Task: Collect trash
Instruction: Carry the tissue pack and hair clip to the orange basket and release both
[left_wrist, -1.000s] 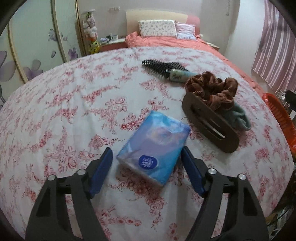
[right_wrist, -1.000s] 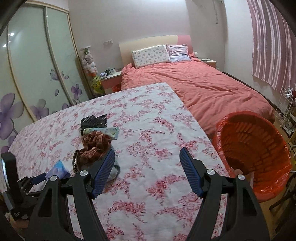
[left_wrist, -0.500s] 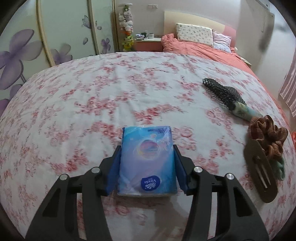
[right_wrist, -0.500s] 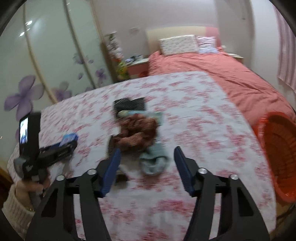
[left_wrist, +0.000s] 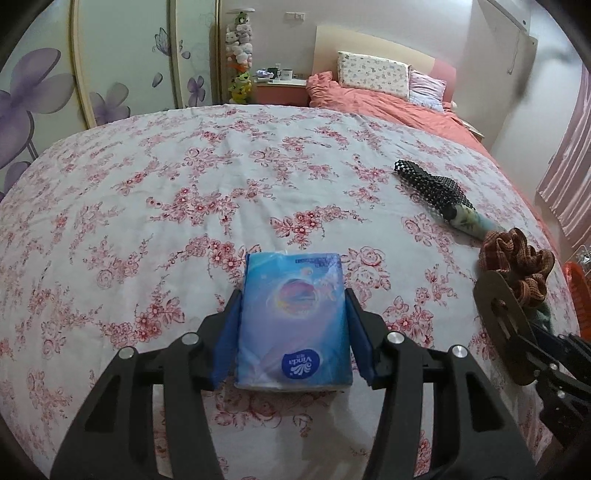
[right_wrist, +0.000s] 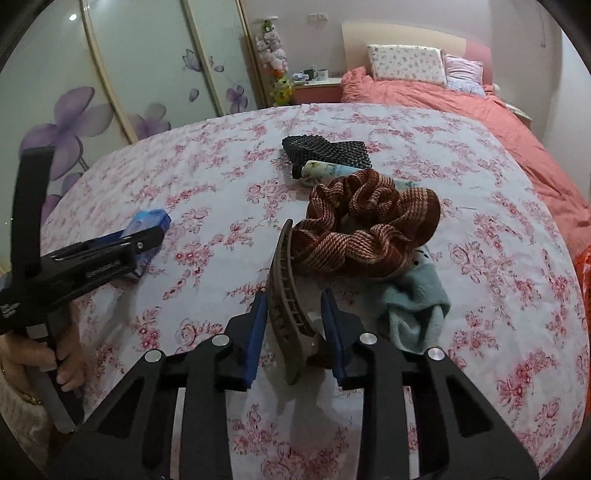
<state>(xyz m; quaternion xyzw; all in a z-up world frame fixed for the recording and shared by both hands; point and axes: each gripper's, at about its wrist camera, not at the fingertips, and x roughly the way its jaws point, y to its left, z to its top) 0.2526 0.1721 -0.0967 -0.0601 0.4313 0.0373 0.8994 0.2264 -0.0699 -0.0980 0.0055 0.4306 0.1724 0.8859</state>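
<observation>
a home bedroom: made bed, pillows, floral wardrobe doors.

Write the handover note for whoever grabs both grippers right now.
Left gripper: shut on the tissue pack, pack still on the floral sheet.
Right gripper: fingers have just been closing around the brown hair clip, a gap still shows on the right side.
Scrunchie, teal cloth and hairbrush lie beside the clip.
Orange bin sits off the right edge.
Done: nothing binned. Left: finish grips, lift, carry to bin.
</observation>
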